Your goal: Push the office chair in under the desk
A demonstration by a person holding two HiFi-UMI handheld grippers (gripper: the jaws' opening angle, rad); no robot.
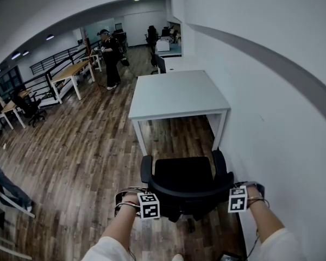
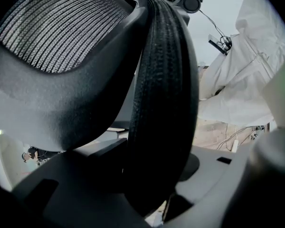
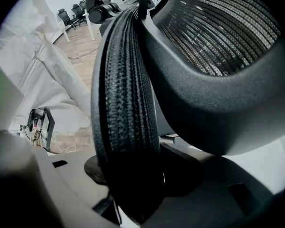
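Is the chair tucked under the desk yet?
Not yet. Done: the left gripper and right gripper each clamp the back rim of the office chair. In hand: the push towards the desk. Left: the whole seat stands in front of the desk, none of it under, so it must roll in.

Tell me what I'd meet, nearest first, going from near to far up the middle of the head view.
office chair → white desk → dark chair just past the desk's far end
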